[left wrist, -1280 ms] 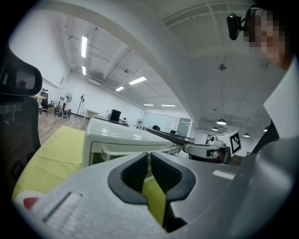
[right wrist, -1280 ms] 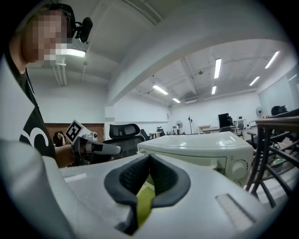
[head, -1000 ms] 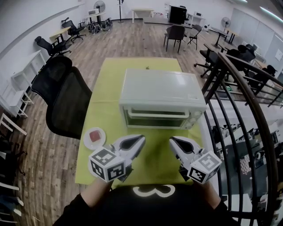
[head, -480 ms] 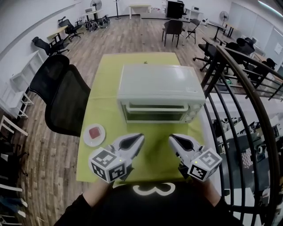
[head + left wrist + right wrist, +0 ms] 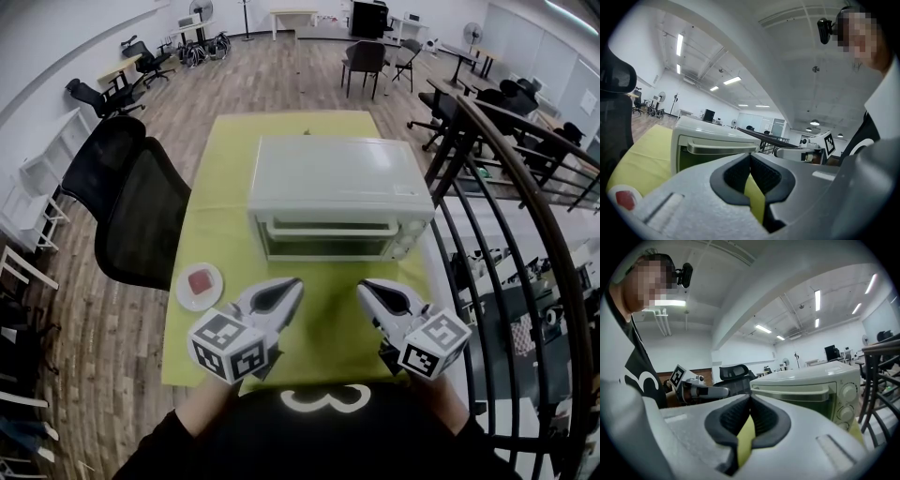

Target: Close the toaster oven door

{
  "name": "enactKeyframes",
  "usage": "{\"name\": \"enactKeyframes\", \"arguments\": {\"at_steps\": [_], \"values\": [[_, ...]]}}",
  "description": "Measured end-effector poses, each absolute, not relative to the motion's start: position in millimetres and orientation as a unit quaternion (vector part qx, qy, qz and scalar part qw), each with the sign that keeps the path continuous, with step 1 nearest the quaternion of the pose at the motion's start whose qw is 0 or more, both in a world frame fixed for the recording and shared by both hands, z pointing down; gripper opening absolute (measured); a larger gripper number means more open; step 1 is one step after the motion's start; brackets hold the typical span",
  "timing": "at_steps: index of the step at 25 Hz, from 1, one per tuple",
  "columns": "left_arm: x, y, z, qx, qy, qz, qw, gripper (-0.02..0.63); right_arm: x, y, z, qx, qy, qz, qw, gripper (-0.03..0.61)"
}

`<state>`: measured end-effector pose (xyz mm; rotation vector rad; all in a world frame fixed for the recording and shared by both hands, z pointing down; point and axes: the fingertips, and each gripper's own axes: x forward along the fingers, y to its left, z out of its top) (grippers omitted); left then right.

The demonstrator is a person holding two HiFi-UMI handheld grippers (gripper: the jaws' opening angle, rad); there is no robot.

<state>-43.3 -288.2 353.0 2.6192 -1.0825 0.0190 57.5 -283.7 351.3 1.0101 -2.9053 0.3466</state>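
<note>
In the head view, the toaster oven (image 5: 333,192) sits mid-table (image 5: 211,253), nearer the right edge. Its door (image 5: 328,242) faces the person and looks flush shut. The left gripper (image 5: 292,285) and right gripper (image 5: 366,289) hover over the near edge, well apart from the oven, probably because nothing is left to push.

In the left gripper view, the jaws are pressed together and hold nothing.

In the right gripper view, the jaws are likewise together and empty, aimed at the oven's front.

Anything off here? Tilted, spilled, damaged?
Nothing stands out. The toaster oven sits square on the table, its door looks shut, and the small plate lies flat near the table's left edge.
</note>
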Motion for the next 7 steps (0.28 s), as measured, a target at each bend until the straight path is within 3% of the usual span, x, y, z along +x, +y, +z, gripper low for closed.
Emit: {"name": "enactKeyframes", "arguments": {"at_steps": [7], "values": [[-49.4, -291.2, 352.2, 0.911, -0.384, 0.002, 0.153, 0.011, 53.7, -285.4, 354.5, 0.325, -0.939, 0.111, 0.032, 0.002]]}}
